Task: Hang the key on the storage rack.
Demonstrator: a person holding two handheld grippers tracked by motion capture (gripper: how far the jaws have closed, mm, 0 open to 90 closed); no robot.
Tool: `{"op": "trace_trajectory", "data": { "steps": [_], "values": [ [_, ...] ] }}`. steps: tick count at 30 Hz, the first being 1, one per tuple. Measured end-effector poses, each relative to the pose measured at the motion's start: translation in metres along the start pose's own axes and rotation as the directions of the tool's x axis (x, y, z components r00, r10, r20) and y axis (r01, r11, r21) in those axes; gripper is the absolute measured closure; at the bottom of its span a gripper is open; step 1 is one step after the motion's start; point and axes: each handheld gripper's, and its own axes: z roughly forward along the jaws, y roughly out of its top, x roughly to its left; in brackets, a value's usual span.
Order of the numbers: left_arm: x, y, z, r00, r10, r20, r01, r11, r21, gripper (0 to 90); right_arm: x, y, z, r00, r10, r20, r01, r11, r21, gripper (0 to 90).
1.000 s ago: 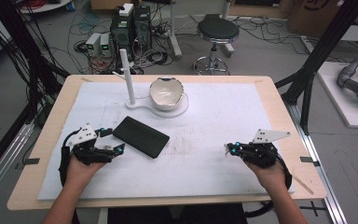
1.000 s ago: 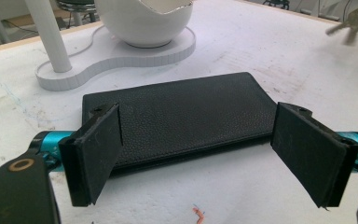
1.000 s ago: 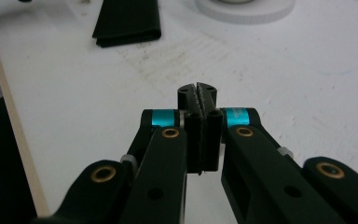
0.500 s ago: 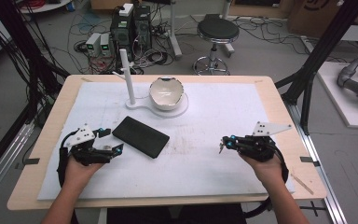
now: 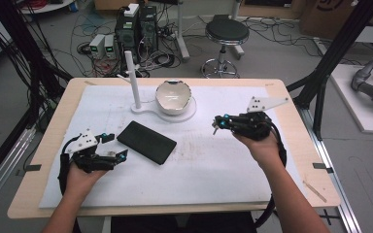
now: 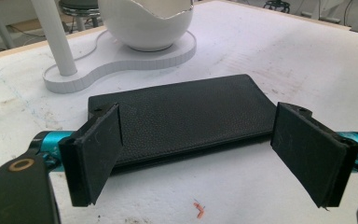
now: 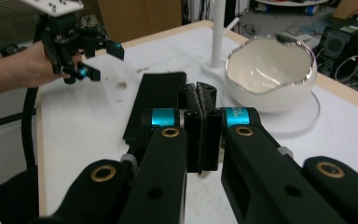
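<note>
Black leather wallet point(image 5: 146, 142) lies flat on the white-covered desk point(image 5: 223, 165), between the two grippers and in front of the egg-shaped white bowl point(image 5: 173, 97) on its stand with the white post point(image 5: 133, 80). High view: left hand-held gripper point(image 5: 119, 147) sits just beside the wallet's near-left end, jaws spread, nothing in them. Right hand-held gripper point(image 5: 215, 125) is well apart, off the surface, aimed left toward the bowl.

Left gripper view: jaws straddle the wallet point(image 6: 177, 119) lengthwise without touching. Risk: that span is its long side, so closing there could buckle it or skid it toward the stand base point(image 6: 116, 58).

Right gripper view: right hand-held gripper point(image 7: 204, 105) is clenched, empty. Risk: carrying on forward clenched, it could bump the bowl point(image 7: 270, 74) rim or shove the wallet point(image 7: 156, 105) rather than grasp.
</note>
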Motion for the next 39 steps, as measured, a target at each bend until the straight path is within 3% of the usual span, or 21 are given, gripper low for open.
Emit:
{"op": "trace_trajectory", "data": {
  "steps": [3,6,16,28,39],
  "values": [
    [-0.001,0.000,0.000,1.0000,0.001,0.001,-0.001,1.0000,-0.001,16.6,-0.002,0.009,0.006,0.9999,-0.003,-0.010,0.003,1.000,-0.005,90.0],
    [-0.001,0.000,-0.001,1.0000,0.002,0.003,-0.002,1.0000,-0.001,16.6,-0.005,0.034,0.023,0.9995,-0.010,-0.029,0.010,1.000,-0.014,90.0],
    [-0.001,-0.001,-0.004,1.0000,0.000,-0.002,0.000,1.0000,-0.005,16.6,-0.015,0.077,0.062,0.9993,-0.017,-0.033,0.017,1.000,-0.014,90.0],
    [-0.003,-0.003,-0.011,1.0000,0.004,0.000,-0.004,1.0000,-0.003,16.6,-0.021,0.116,0.092,0.9987,-0.044,-0.024,0.044,0.999,-0.006,90.0],
    [-0.002,-0.009,-0.027,0.9996,-0.004,-0.030,0.003,1.0000,-0.004,16.6,-0.017,0.151,0.136,0.9952,-0.087,-0.045,0.088,0.996,0.011,90.0]
  ]
}}
